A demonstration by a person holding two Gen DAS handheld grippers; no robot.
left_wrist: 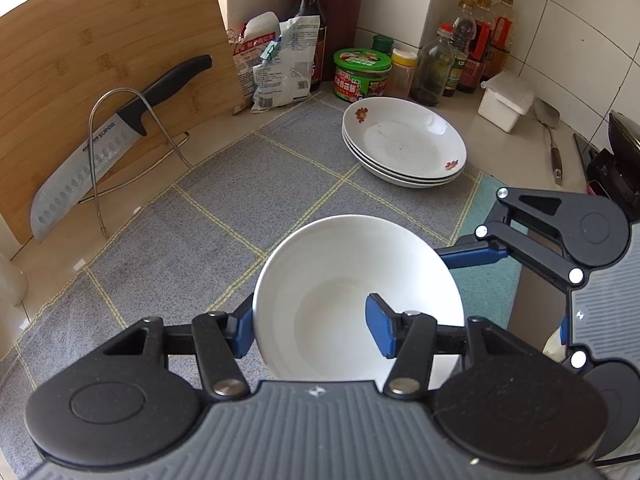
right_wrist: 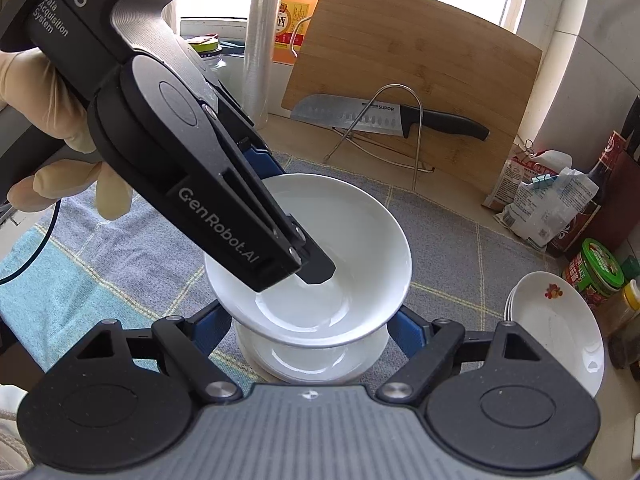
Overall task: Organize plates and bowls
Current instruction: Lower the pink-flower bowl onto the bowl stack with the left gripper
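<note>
Left gripper (left_wrist: 314, 330) pinched the near wall of the upper white bowl (left_wrist: 356, 280), one pad inside, one outside. Right gripper (right_wrist: 308, 328) clamped the lower bowl (right_wrist: 312, 360) beneath it on both sides. Stack of flowered plates (left_wrist: 404, 142) sat ahead and right of the left gripper, on the bench cloth (left_wrist: 200, 220)

- Lower bowl (right_wrist: 312, 364): mostly covered by the upper bowl (right_wrist: 320, 248) nested in it; only its near wall shows.
- Left gripper (right_wrist: 280, 240): one finger sits inside the upper bowl, the other is hidden behind the rim, so contact cannot be confirmed.
- Stack of plates (left_wrist: 404, 144): lower plates show edges only.
- Wok (left_wrist: 624, 132): cut off by the right edge.
- Bottle labels (left_wrist: 468, 68): too small to read.
</note>
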